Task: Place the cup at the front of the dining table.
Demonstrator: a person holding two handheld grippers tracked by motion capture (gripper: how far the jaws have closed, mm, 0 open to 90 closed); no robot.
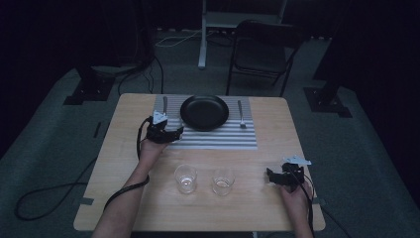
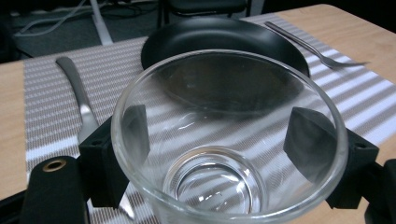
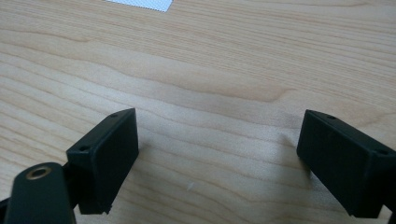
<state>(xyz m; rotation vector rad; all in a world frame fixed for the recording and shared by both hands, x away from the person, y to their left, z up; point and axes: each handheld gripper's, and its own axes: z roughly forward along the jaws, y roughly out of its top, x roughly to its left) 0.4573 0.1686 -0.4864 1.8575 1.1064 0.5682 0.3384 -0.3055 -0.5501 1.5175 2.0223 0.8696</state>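
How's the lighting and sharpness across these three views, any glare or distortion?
High view: dim, underexposed, the floor around the table near black. Left gripper view: brighter; the glass bends the placemat stripes seen through it and carries small highlights. Right gripper view: evenly lit, wood grain sharp.

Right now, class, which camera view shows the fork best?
The left gripper view: the fork lies large and sharp on the striped placemat, tines distinct. The high view shows it small and dim, right of the black plate. The right gripper view faces the wooden tabletop.

I see a dim room: grey carpeted floor (image 1: pixel 346 148), a dark folding metal chair (image 1: pixel 260 52) beyond the light wooden table (image 1: pixel 277 208), black cables (image 1: pixel 44 196) trailing.
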